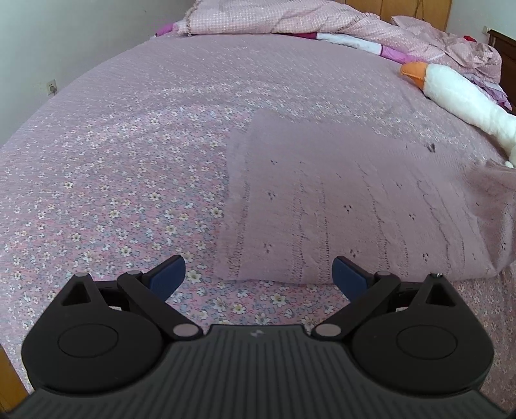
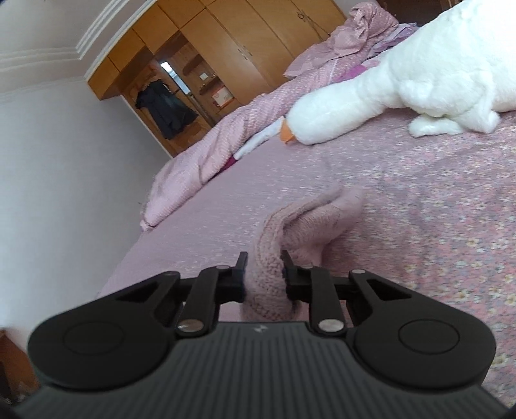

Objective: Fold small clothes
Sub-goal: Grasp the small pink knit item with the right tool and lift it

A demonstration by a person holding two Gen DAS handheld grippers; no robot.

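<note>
One bed fills both views, spread with a pink sheet printed in small white flowers. Along its far side lies one rumpled pink checked quilt, with a strip of white and magenta cloth showing under its edge. One wooden wardrobe stands against the wall in the right wrist view, its open section holding one dark garment on a hanger. No writing can be read anywhere; a small pale mark on each gripper body is too small to make out.

One white plush goose with an orange beak lies on the bed beyond the clothing, its beak toward the quilt.

One small mauve knitted sweater, patterned with eyelet holes and ribbed lines, lies on the sheet just ahead of the left tool, mostly flat. Its right-hand part is lifted off the bed and blurred at the edge of the left wrist view.

The left hand-held gripper hovers over the near hem of the sweater with its two blue-padded fingers spread wide, gripping nothing.

The right hand-held gripper is closed narrowly on a bunched fold of the sweater, the knit squeezed between its two black fingers and rising in a loop above them.
</note>
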